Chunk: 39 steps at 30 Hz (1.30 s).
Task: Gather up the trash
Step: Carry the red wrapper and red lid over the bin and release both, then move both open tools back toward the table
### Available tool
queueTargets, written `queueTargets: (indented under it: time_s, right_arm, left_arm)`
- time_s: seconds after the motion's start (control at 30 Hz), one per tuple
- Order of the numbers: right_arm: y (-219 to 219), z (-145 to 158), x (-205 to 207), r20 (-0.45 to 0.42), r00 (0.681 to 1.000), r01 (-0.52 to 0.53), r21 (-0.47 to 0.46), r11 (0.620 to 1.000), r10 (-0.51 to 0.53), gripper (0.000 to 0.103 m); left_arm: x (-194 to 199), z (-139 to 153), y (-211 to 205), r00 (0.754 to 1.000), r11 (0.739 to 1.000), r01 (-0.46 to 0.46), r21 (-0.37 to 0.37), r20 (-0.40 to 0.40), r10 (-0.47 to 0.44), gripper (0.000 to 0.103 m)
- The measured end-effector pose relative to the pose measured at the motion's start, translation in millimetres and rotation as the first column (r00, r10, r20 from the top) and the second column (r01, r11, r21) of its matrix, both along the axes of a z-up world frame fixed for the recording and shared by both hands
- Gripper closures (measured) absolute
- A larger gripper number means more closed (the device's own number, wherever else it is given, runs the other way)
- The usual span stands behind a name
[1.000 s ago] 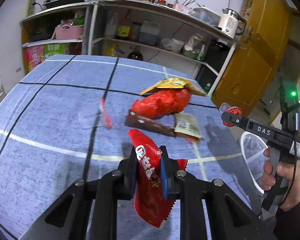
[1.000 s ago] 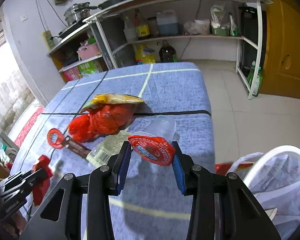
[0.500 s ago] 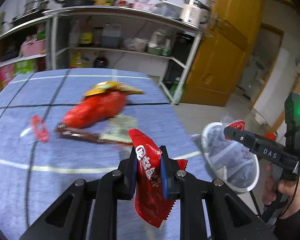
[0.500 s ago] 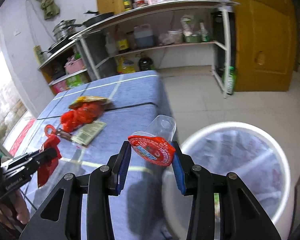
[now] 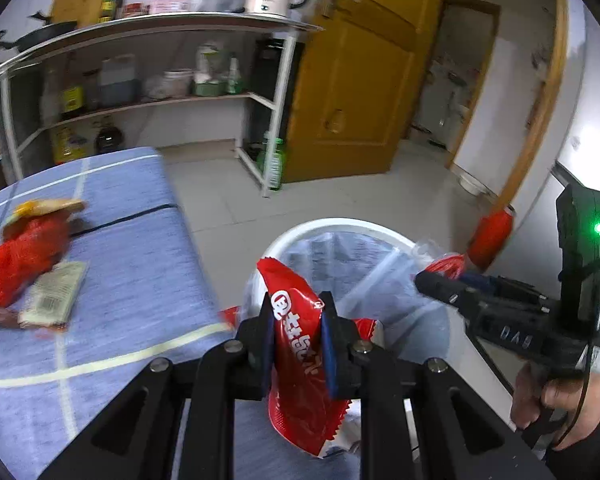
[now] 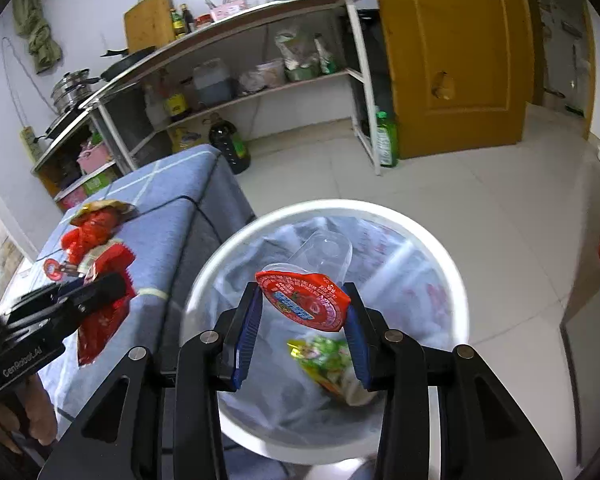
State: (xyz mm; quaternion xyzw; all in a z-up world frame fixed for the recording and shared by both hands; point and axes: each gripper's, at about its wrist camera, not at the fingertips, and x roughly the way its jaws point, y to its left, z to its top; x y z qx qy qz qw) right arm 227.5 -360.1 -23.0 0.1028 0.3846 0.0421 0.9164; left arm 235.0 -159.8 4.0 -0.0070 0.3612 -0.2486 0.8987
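My left gripper (image 5: 297, 338) is shut on a red snack wrapper (image 5: 300, 364) and holds it at the table's right edge, beside the white trash bin (image 5: 324, 226). My right gripper (image 6: 302, 330) is shut on a clear plastic cup with a red foil lid (image 6: 304, 300) and holds it over the open bin (image 6: 456, 280), which is lined with a clear bag and has a green wrapper (image 6: 328, 360) inside. The right gripper also shows in the left wrist view (image 5: 432, 284), over the bin's far side. The left gripper shows in the right wrist view (image 6: 100, 288).
On the blue tablecloth (image 5: 140, 264) lie a red bag under a yellow packet (image 5: 24, 248), a pale label wrapper (image 5: 52, 292) and a red ring lid (image 6: 52, 270). A metal shelf rack (image 6: 260, 92) and a yellow door (image 6: 452, 52) stand behind. A red object (image 5: 492, 236) sits on the floor.
Both grippers have swung right, from over the table to the bin. The right one now holds the cup above the bin's opening; the left one has reached the table edge with the wrapper.
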Motion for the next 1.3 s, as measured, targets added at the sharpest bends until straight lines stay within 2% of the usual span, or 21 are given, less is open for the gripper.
queueTargets:
  time_s: [0.2,0.43,0.63,0.7,0.73,0.9,1.1,1.3]
  right_arm:
    - [-19.5,-12.8,-1.0,-0.034,0.999,0.031,0.007,0.999,-0.031,0.062]
    - [-26.9,-26.5,1.1,-0.075,0.997,0.028,0.010,1.000,-0.027,0.061]
    - [-26.4,-31.2,2.0,-0.085,0.996,0.040,-0.019,0.999,-0.042,0.061]
    - [-25.5,-31.6,0.8,-0.083,0.995,0.045,-0.024,0.999,-0.047,0.057]
    - [-25.6,-31.2,0.0,-0.080,0.996,0.045,-0.019,0.999,-0.046,0.053]
    - [-28.3,-26.3,-0.8,-0.060,0.997,0.051,-0.009,0.999,-0.051,0.052]
    - [-27.1,-12.8,-2.2,-0.015,0.998,0.053,-0.001,0.999,-0.053,0.052]
    - [-15.2,4.5,-7.0,0.041,0.999,0.028,0.009,1.000,-0.028,0.052]
  left_arm:
    - [6.1,-13.2,-43.5,0.997,0.998,0.066,0.021,-0.033,-0.066,0.082]
    - [10.7,-26.4,-62.5,0.994,0.995,0.088,0.046,-0.070,-0.084,0.081]
    - [14.2,-26.5,-62.2,0.994,0.996,0.081,0.047,-0.081,-0.077,0.074]
    - [14.3,-26.9,-61.4,0.994,0.996,0.079,0.045,-0.083,-0.075,0.060]
    - [14.5,-26.3,-60.5,0.994,0.996,0.078,0.040,-0.083,-0.074,0.058]
    - [15.4,-24.7,-58.5,0.995,0.997,0.065,0.034,-0.076,-0.063,0.051]
    - [11.6,-17.4,-49.6,0.997,0.999,0.044,0.011,-0.060,-0.043,0.048]
    - [0.9,-0.6,-32.0,1.000,1.000,0.005,0.001,0.001,-0.005,0.047]
